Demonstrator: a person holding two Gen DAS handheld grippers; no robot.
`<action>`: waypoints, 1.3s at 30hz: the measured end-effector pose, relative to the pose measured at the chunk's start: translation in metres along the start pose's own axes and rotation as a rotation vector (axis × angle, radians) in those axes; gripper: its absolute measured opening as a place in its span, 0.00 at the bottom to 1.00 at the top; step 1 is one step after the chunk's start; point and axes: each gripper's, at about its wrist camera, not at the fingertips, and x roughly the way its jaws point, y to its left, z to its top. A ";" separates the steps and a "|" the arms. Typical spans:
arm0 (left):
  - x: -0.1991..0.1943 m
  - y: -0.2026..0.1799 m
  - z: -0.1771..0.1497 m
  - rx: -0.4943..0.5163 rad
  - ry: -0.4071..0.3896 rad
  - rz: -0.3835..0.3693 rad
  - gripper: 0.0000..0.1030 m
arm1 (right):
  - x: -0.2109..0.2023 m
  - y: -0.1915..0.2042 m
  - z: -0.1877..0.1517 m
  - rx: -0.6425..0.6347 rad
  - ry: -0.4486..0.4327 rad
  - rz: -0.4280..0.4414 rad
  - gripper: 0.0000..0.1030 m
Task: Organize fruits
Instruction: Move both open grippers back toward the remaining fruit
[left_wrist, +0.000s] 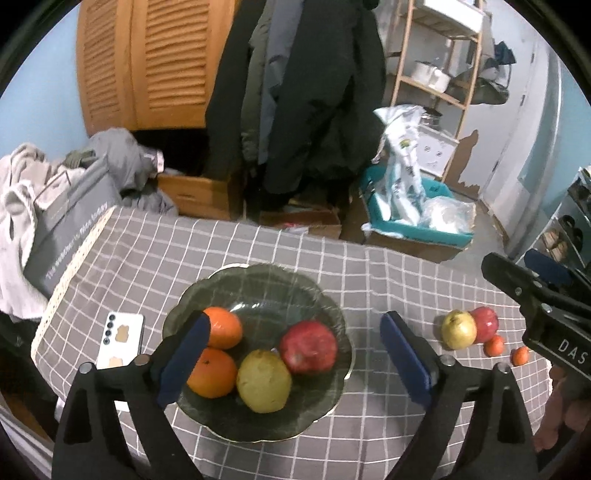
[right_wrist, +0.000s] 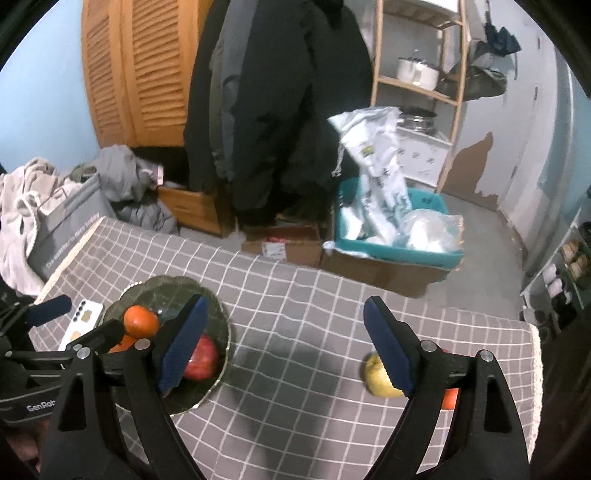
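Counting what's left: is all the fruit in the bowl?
No, a pear, an apple and two small oranges lie outside the bowl.

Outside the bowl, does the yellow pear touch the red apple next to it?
Cannot tell. In the left wrist view the pear overlaps the apple with no visible gap, but it may only stand in front. The right wrist view hides the apple.

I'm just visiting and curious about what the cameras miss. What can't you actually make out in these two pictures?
- Right wrist view: the yellow fruit on the table is half covered by the right tongs; the orange fruit beside it barely peeks out.
- Right wrist view: the bowl contents are partly hidden behind the tongs.
- Left wrist view: the phone is cut off by the left tongs.
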 end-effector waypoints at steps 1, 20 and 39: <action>-0.002 -0.003 0.001 0.006 -0.005 -0.003 0.92 | -0.004 -0.004 0.000 0.005 -0.003 -0.008 0.83; -0.030 -0.063 0.014 0.078 -0.069 -0.069 0.98 | -0.064 -0.068 -0.017 0.065 -0.074 -0.096 0.83; -0.032 -0.129 0.008 0.178 -0.063 -0.123 0.98 | -0.100 -0.144 -0.045 0.163 -0.090 -0.221 0.83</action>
